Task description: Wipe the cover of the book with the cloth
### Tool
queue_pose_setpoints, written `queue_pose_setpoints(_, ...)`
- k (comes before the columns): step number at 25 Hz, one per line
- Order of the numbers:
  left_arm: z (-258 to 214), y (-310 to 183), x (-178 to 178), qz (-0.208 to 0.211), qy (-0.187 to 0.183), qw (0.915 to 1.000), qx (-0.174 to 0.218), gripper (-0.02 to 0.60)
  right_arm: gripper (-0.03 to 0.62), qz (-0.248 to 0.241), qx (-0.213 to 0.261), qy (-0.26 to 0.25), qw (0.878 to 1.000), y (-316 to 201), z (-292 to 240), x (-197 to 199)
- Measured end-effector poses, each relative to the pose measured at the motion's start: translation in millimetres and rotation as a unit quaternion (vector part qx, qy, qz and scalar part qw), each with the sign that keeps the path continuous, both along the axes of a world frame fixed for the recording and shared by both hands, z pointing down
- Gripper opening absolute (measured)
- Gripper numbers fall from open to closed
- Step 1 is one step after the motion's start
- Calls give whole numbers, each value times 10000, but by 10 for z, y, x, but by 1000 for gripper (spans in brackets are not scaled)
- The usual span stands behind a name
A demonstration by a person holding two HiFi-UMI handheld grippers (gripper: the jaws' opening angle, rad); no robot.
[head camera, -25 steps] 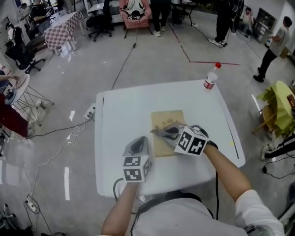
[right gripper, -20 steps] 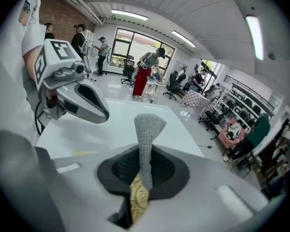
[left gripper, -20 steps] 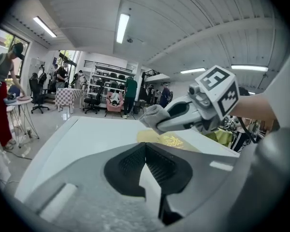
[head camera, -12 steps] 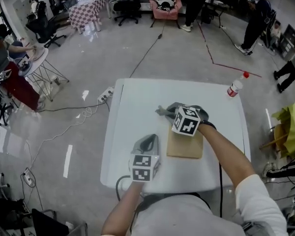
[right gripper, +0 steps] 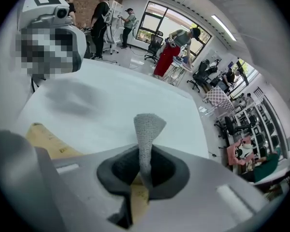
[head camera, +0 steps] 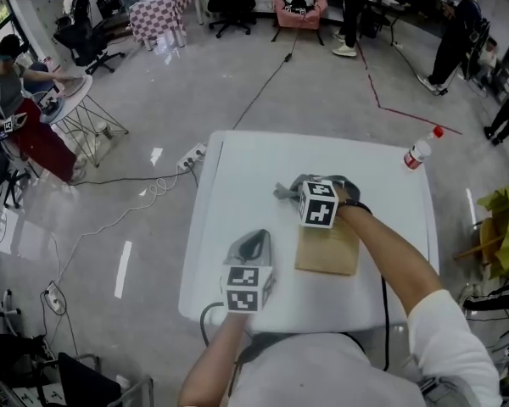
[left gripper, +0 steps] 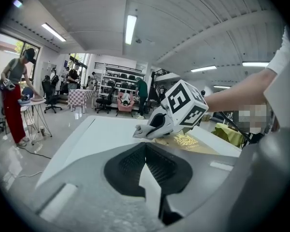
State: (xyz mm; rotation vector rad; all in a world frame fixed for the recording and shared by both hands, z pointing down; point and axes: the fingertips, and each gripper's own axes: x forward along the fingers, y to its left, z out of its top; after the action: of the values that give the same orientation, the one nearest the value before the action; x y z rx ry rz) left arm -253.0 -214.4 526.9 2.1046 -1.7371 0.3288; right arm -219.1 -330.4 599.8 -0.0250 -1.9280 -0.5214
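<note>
Tan book lay on white table, right gripper clamped grey cloth over book's far left corner, left gripper, jaws together and empty, was just left of book

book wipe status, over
Right gripper shut on grey knit cloth, at far edge of tan book. Left gripper shut, empty, left of book. Nothing blocking cover.

White desk with rounded corners, standing on a glossy grey floor. Tan book lies flat on it, right of centre, toward the near edge. Clear red-capped bottle stands at the far right corner, well apart from the book. White power strip on the floor just off the far left corner.
</note>
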Motion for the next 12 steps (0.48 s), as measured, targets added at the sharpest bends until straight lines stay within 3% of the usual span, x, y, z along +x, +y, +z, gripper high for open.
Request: queue_pose_setpoints(12,-52,45,52,147,11,9998,95,6,26,-358,-91,160,9992,469,42,62)
